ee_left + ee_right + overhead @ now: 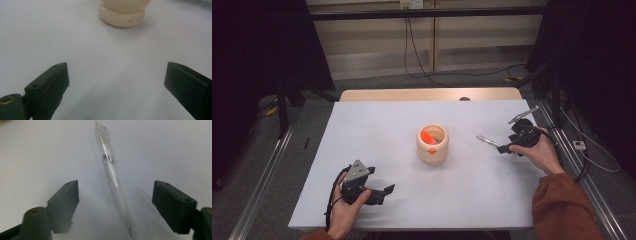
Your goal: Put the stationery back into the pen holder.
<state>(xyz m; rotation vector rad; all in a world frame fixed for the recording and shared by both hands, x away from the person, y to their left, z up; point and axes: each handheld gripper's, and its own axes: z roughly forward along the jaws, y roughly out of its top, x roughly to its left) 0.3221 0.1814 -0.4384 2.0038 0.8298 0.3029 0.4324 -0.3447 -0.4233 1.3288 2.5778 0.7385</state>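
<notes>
Straddling pen, jaws seemingly untouching

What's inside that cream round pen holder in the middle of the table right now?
The cream round pen holder shows one orange pen-like object leaning against its inner wall. The holder's wall hides that object's lower part and the holder's bottom, so anything lying there cannot be seen.

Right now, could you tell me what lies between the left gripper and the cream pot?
Nothing: in the left gripper view, bare white table runs from the open left gripper to the cream pot.
</notes>
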